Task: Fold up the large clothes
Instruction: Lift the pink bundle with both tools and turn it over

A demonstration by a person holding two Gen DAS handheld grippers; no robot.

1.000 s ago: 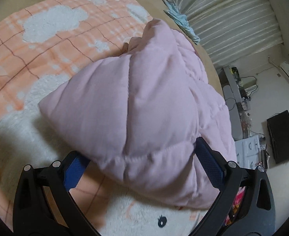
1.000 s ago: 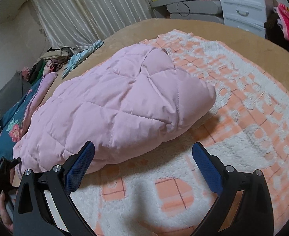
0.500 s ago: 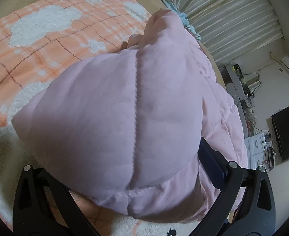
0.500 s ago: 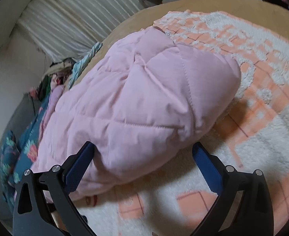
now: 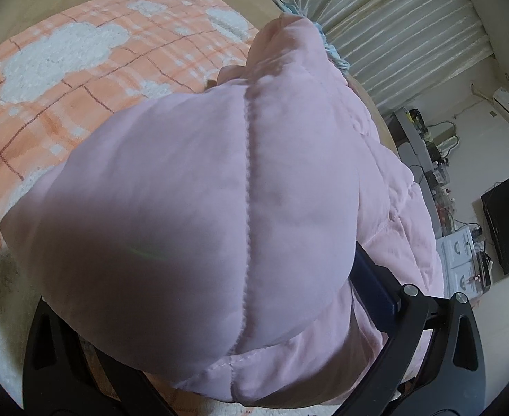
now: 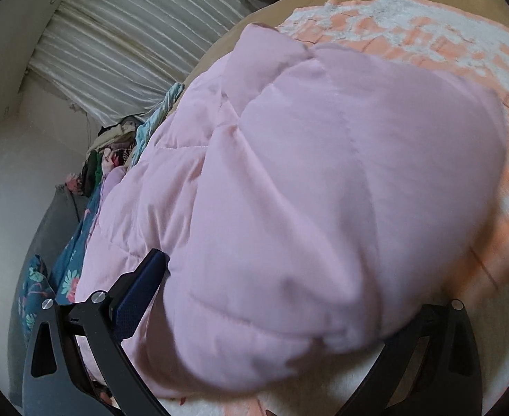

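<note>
On the bed [image 5: 29, 10], the pink quilted coat [image 5: 192, 208] is straddled by both wide-spread tools, left tool [image 5: 199, 315] and right tool [image 6: 289, 312], apparently for folding.

Left gripper [image 5: 199, 312]: black frame arms with triangular cut-outs; round silver screws at the joints.
Left fingers [image 5: 372, 291]: dark blue pad, textured; only one shows.
Right gripper [image 6: 289, 312]: same black cut-out frame, silver screws.
Right fingers [image 6: 140, 287]: dark blue, finely dotted pad.
</note>
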